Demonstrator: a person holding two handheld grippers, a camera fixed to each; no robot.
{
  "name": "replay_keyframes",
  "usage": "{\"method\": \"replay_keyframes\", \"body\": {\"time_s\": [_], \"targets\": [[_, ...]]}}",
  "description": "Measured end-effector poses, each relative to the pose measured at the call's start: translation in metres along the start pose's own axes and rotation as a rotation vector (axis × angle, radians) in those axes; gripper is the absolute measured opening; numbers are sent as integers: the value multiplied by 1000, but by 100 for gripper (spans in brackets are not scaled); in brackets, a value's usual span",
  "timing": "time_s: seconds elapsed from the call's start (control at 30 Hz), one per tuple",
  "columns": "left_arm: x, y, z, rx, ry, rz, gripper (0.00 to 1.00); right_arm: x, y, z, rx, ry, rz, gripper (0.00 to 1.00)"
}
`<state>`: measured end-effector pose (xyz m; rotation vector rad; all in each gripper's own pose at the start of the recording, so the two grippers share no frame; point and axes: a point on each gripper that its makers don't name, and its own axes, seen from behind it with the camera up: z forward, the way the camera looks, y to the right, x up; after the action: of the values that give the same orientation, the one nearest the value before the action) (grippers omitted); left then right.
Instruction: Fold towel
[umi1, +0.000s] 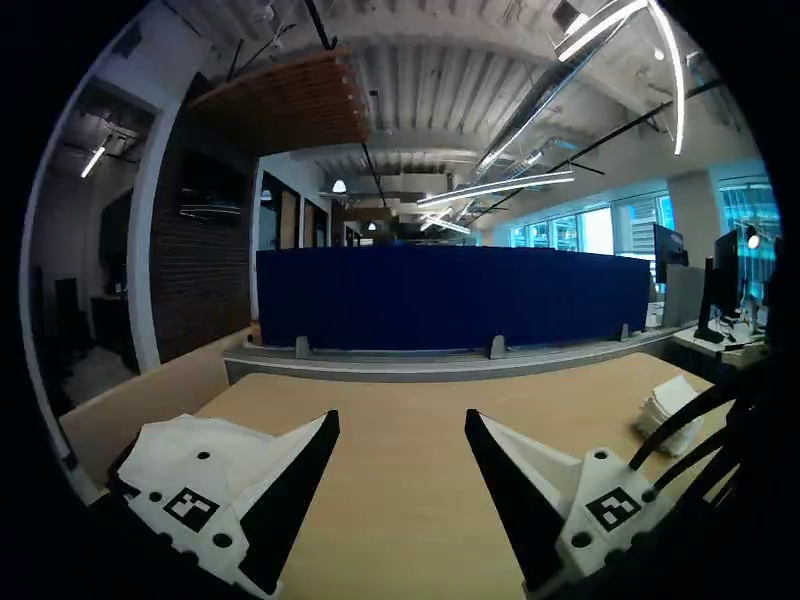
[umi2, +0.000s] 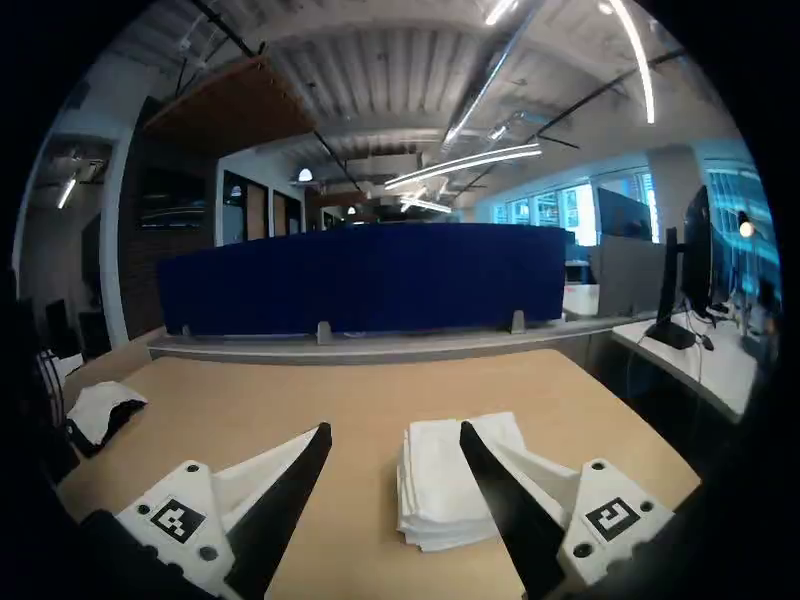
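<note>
A stack of folded white towels (umi2: 432, 480) lies on the wooden table (umi2: 300, 400), just ahead of my right gripper (umi2: 394, 430). That gripper is open and holds nothing, and its right finger covers part of the stack's right side. The same stack (umi1: 668, 408) sits at the far right in the left gripper view, partly behind black cables (umi1: 715, 430). My left gripper (umi1: 401, 418) is open over bare tabletop (umi1: 400, 390), nothing between its fingers. A white and black finger of the left gripper (umi2: 100, 408) is at the far left in the right gripper view.
A blue divider panel (umi1: 450, 295) on a grey rail closes the table's far edge. A neighbouring desk with monitors (umi2: 690, 270) stands to the right. The table's left edge (umi1: 150, 400) drops to the floor.
</note>
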<state>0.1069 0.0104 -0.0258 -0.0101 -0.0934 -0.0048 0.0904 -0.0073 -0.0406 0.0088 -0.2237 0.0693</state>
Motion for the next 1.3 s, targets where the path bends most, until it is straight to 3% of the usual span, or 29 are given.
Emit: {"method": "replay_keyframes", "body": {"time_s": [0.27, 0.4, 0.6, 0.9, 1.3], "targets": [[-12, -1, 3, 25, 10, 11, 93, 2, 22, -13, -52, -15, 79, 100], [-24, -6, 5, 42, 18, -4, 93, 5, 29, -16, -68, -16, 55, 100], [-46, -8, 13, 40, 19, -13, 93, 12, 19, -10, -58, 0, 17, 100], [-74, -6, 31, 24, 59, 24, 93, 3, 5, 6, -43, 34, 11, 100], [-99, -8, 42, 17, 73, -4, 93, -5, 9, 24, -48, 57, -8, 100]]}}
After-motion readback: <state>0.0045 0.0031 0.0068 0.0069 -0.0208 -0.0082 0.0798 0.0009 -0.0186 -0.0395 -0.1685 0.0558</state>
